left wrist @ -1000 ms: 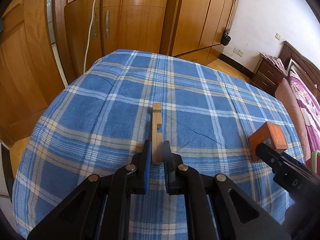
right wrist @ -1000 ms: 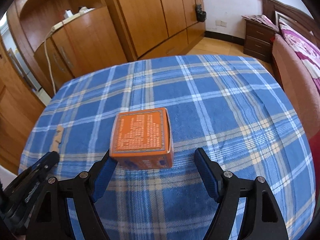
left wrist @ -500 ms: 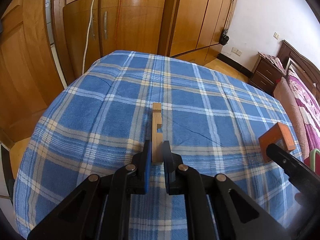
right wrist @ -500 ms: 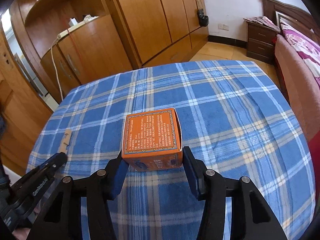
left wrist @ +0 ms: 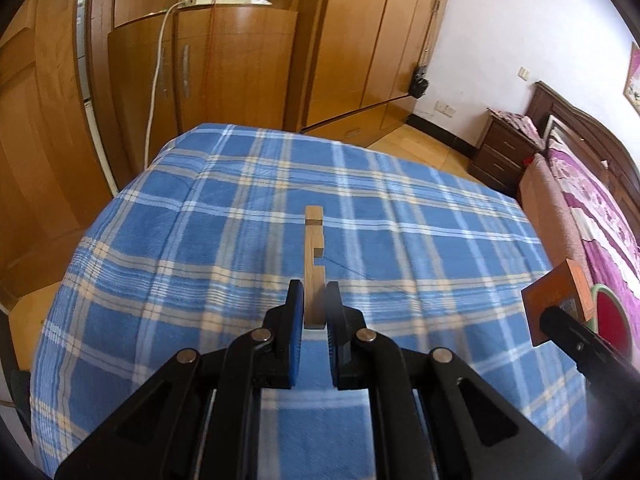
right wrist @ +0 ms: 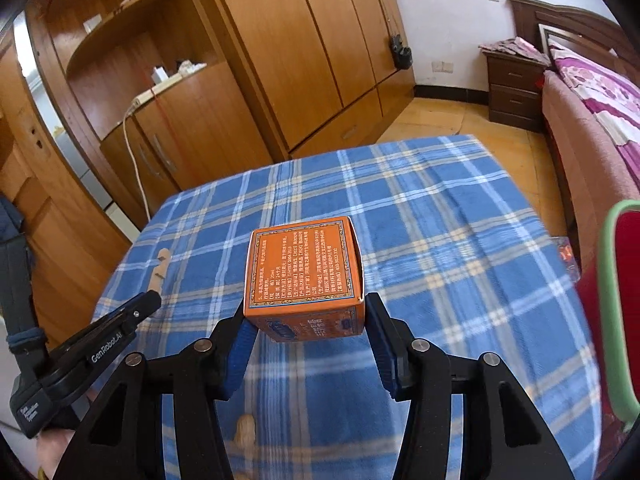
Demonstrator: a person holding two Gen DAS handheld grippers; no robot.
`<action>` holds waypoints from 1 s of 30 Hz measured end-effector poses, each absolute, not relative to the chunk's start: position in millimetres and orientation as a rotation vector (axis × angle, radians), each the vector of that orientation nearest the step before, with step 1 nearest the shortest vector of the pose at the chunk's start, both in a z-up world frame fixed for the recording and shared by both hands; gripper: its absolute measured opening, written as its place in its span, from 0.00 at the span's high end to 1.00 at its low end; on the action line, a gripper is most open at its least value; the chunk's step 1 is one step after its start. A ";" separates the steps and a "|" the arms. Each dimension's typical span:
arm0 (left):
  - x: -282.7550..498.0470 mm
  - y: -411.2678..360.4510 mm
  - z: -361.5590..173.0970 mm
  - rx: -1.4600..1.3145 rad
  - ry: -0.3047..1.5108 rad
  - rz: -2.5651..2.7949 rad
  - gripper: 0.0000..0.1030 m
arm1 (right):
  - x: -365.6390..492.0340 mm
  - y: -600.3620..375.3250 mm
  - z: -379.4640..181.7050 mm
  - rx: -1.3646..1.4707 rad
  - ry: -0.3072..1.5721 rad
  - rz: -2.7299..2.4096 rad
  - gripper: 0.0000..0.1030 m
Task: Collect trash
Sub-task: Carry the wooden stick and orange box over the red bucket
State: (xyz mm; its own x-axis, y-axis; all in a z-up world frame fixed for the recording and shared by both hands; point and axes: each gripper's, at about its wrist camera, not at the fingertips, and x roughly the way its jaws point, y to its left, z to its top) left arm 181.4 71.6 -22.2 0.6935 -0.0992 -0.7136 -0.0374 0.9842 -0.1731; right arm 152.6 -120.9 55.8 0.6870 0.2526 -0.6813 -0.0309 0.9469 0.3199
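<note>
The left gripper (left wrist: 313, 312) is clamping a notched, pale wooden stick (left wrist: 313, 258) that is pointing forward above the blue plaid tablecloth (left wrist: 200, 248). The right gripper (right wrist: 306, 334) is grasping a small orange cardboard box (right wrist: 304, 268) printed with text, its pads pressing the box's two sides, also above the tablecloth. A peanut in its shell (right wrist: 245, 431) is lying on the tablecloth, beneath the right gripper. A red bin with a green rim (right wrist: 618, 308) is standing just beyond the tablecloth's right edge.

Box (right wrist: 304, 276) small print unreadable. Peanut-like bit (right wrist: 245, 432) at 6 o'clock half hidden behind right claw (right wrist: 306, 330). Red bin (right wrist: 624, 304) cut off at 3 o'clock edge.
</note>
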 end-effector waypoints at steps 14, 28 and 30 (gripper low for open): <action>141.2 9.3 10.6 -0.160 0.773 -0.221 0.90 | 86.9 -182.6 77.7 0.333 0.717 0.049 0.47; 139.4 -12.0 -5.2 -0.131 0.884 -0.230 0.82 | 49.5 -237.3 69.5 0.425 0.693 -0.037 0.47; 141.4 -16.1 -12.0 -0.117 0.905 -0.225 0.82 | 48.3 -239.6 66.0 0.434 0.699 -0.036 0.47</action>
